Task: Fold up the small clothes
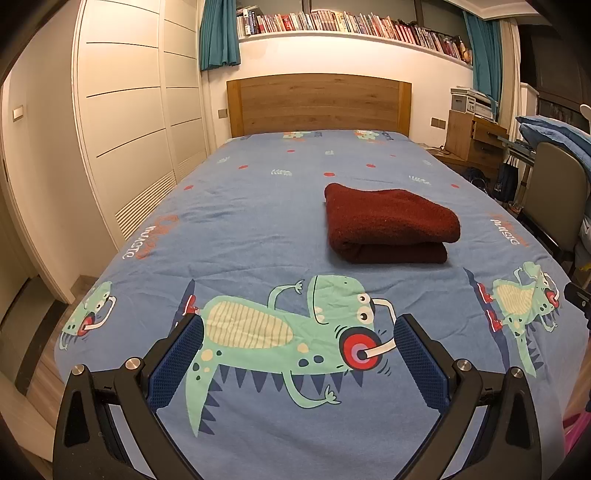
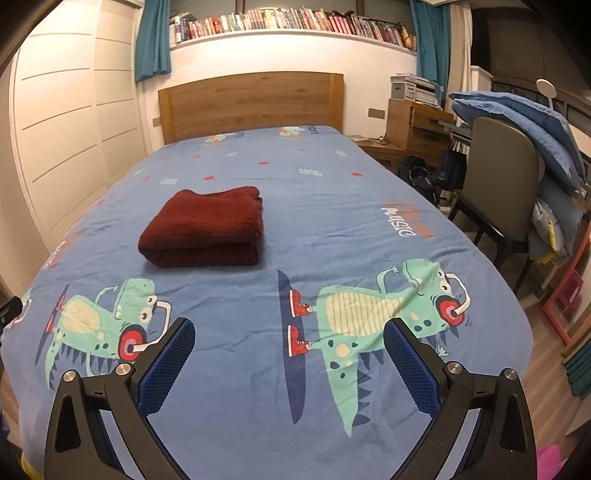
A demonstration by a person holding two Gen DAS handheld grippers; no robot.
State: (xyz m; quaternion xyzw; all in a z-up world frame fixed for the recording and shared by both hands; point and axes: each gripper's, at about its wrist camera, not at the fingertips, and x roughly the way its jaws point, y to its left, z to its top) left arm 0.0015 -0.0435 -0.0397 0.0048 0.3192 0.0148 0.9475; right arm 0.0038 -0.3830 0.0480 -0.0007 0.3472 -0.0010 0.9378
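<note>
Dark red fleecy garment point(image 1: 389, 223), folded into a thick rectangular bundle, lies on the blue cotton bed sheet point(image 1: 258, 221) printed with green cartoon dinosaurs; position: middle of the bed, well apart from both grippers; in the right wrist view the same garment point(image 2: 207, 229) sits left of centre, rounded fold edge facing the camera, layers stacked flat.

Left gripper point(image 1: 299, 354): black frame, blue textured pads point(image 1: 177, 363); jaws spread wide, nothing between them; it hovers over the near end of the sheet, above a printed dinosaur point(image 1: 280, 332) wearing red headphones; no contact with the garment.

Right gripper point(image 2: 290, 363): same construction, blue pads point(image 2: 166, 365); jaws spread wide, holding nothing; it hangs over the near end of the sheet between two dinosaur prints; no contact with the garment.

Surroundings: wooden headboard point(image 1: 317, 105) at the far end of the bed; long shelf of books point(image 1: 351, 24) above it; teal curtains point(image 1: 219, 35) at either side; white panelled wardrobe point(image 1: 125, 110) along the left; grey-backed chair point(image 2: 502, 184) to the right of the bed, blue quilted bedding point(image 2: 517, 122) piled behind it.
</note>
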